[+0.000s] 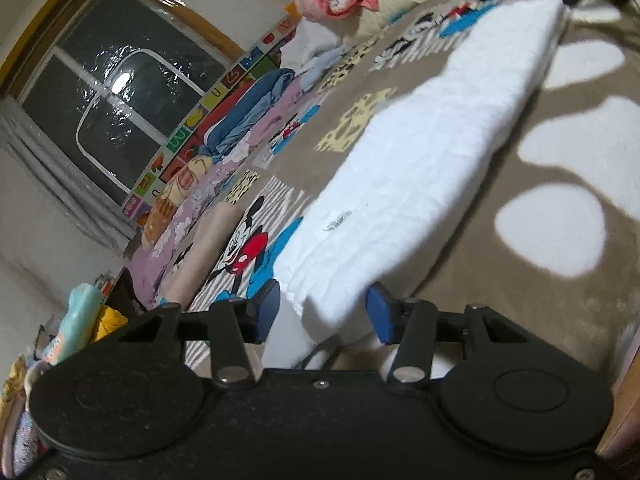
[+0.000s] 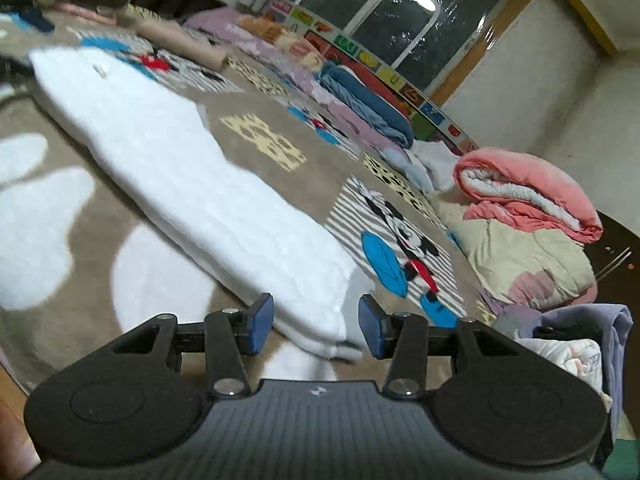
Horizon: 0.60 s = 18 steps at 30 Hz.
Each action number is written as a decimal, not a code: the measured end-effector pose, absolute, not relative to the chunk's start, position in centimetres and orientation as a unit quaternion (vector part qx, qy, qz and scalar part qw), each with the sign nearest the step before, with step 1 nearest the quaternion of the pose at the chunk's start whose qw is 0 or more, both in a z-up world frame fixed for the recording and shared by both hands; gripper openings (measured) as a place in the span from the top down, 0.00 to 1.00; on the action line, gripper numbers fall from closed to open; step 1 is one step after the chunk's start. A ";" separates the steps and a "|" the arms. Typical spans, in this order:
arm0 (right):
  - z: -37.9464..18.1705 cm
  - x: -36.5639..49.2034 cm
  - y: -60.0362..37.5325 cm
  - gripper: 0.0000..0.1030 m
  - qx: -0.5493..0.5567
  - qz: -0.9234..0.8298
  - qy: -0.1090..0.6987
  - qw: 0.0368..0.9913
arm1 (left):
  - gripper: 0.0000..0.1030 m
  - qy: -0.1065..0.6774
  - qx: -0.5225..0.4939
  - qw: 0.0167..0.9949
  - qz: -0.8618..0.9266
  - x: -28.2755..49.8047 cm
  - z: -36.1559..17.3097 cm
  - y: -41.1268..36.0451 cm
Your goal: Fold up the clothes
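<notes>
Left gripper (image 1: pixel 322 312): blue pads spread apart, straddling near end of white folded garment (image 1: pixel 420 152), nothing clamped. Right gripper (image 2: pixel 316 326): pads likewise apart around opposite end of same garment (image 2: pixel 192 184). Garment lies as long narrow strip on brown cartoon-print carpet (image 2: pixel 256 92). Pink rolled quilt (image 2: pixel 532 192) sits well apart near wall.

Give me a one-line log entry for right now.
step: fold | white garment folded into long strip on rug | left gripper open at one end | right gripper open at other end
</notes>
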State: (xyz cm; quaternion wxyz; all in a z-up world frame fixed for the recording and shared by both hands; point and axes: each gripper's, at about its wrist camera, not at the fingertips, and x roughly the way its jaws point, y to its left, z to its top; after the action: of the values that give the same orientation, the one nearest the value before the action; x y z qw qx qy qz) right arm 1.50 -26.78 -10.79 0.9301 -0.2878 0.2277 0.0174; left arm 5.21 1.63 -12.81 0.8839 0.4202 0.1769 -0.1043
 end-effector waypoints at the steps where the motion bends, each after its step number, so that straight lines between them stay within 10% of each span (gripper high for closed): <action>1: -11.1 1.6 -26.6 0.54 -0.297 0.016 0.233 0.926 | 0.58 0.176 0.420 0.884 -0.104 5.3 -12.8 1.6; 18: -12.0 3.4 -26.9 0.63 -0.293 0.025 0.231 0.928 | 0.83 0.166 0.381 0.905 -0.093 6.8 -12.5 0.8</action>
State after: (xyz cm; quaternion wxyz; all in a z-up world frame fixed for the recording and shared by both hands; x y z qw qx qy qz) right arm 3.37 -26.90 -11.97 0.9277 -0.2925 0.2306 0.0252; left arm 6.78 0.83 -12.51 0.9047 0.3814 0.1656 -0.0931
